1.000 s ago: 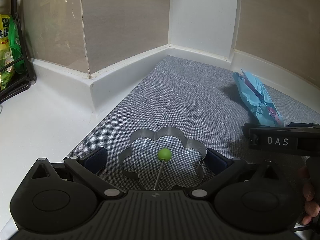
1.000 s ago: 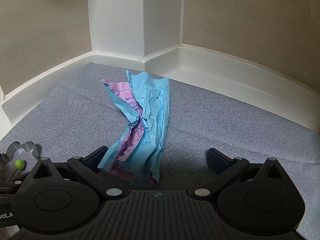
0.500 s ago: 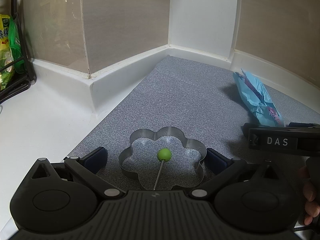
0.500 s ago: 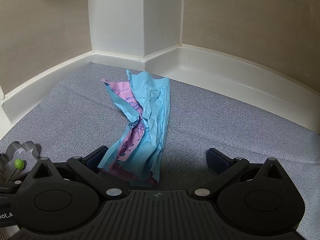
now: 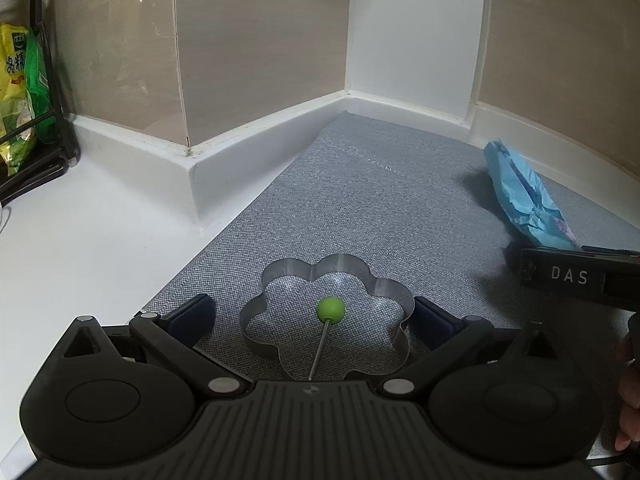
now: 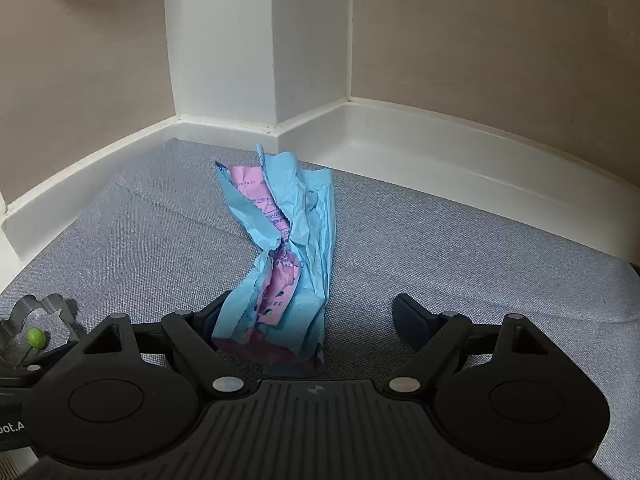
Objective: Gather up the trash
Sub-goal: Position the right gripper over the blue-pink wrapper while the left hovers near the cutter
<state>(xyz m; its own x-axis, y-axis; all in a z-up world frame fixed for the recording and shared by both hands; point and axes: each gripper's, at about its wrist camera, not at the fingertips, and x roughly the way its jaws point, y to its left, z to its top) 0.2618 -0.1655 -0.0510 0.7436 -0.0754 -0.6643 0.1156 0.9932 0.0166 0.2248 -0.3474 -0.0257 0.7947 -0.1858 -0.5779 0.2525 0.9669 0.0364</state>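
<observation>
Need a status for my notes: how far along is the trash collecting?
Nothing looks collected yet. In hand: right gripper is closing around the near end of the blue wrapper, which lies on the grey mat. Left: gripping and carrying it off. No bin is in view.

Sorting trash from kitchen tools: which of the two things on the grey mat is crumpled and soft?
The blue and pink wrapper, lying between the closing jaws of the right gripper. The flower-shaped metal ring is rigid, with a green-tipped pin.
</observation>
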